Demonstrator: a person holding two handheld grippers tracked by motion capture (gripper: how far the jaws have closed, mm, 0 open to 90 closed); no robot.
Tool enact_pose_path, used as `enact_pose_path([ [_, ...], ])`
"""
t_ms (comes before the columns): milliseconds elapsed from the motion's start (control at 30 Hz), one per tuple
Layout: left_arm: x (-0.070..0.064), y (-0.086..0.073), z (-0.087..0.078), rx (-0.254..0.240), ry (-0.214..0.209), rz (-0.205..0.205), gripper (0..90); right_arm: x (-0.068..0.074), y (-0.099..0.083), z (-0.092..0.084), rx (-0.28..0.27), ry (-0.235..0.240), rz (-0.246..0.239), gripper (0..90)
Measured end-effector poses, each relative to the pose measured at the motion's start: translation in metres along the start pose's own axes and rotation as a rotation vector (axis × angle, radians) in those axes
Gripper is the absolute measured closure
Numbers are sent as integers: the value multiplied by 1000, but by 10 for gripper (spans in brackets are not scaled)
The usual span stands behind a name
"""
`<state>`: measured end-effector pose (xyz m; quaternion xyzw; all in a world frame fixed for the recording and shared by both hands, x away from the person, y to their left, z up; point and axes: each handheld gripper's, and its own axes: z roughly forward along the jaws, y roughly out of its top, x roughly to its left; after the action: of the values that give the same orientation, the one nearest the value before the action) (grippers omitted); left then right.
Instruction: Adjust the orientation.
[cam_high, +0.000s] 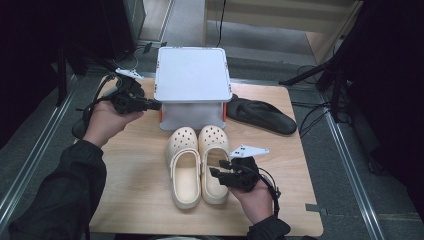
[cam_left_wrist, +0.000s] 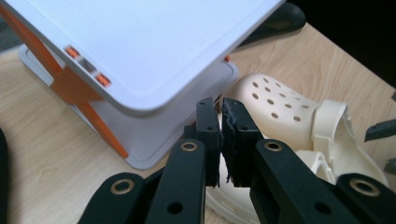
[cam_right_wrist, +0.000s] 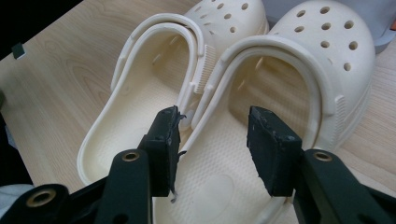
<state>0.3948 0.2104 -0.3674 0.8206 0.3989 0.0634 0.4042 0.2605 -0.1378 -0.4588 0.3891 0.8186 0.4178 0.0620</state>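
The pair of cream clogs (cam_high: 197, 162) is lying side by side in the middle of the surface (cam_high: 135, 165), toes pointing far, just near of the white box (cam_high: 192, 85). A black sandal (cam_high: 262, 116) is resting to the right of the box, apart from the pair.

The right gripper (cam_high: 216, 169) is hovering at the near right, its fingers (cam_right_wrist: 273, 149) standing spread and empty over the heel opening of the right clog (cam_right_wrist: 289, 93), pinching nothing. In the right gripper view one finger is sitting about over the seam where the two clogs meet, the other over the footbed.

The left gripper (cam_high: 156, 105) is hanging at the far left beside the box's left edge, its fingers (cam_left_wrist: 208, 135) pressed together with nothing between them.

Judging by the look, the clogs are moulded foam: light, a little springy, and matte enough not to be slippery. They are not fragile. The side wall should flex under a squeeze but hold its shape, so a firm pinch ought to do. The best hold is probably the inner wall or the heel strap (cam_right_wrist: 280, 51) of the right clog, one finger inside and one outside. A grip straddling both inner walls together could lift the pair, though the far one may slip free or swing.
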Motion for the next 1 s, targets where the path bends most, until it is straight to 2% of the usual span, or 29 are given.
enact_pose_path([
  [100,4,10,-1,2,18,16,859,1,1,2,-9,-8,5,549],
  [200,12,24,0,-2,16,6,862,2,1,4,-11,-13,12,550],
  [400,19,34,8,5,37,7,858,3,1,9,-3,-8,13,519],
  [600,26,33,21,24,51,27,864,4,4,18,-5,-9,28,509],
  [800,30,28,25,38,57,21,863,6,4,29,2,-23,32,482],
  [1000,31,26,25,37,61,31,857,7,4,37,9,-26,64,458],
])
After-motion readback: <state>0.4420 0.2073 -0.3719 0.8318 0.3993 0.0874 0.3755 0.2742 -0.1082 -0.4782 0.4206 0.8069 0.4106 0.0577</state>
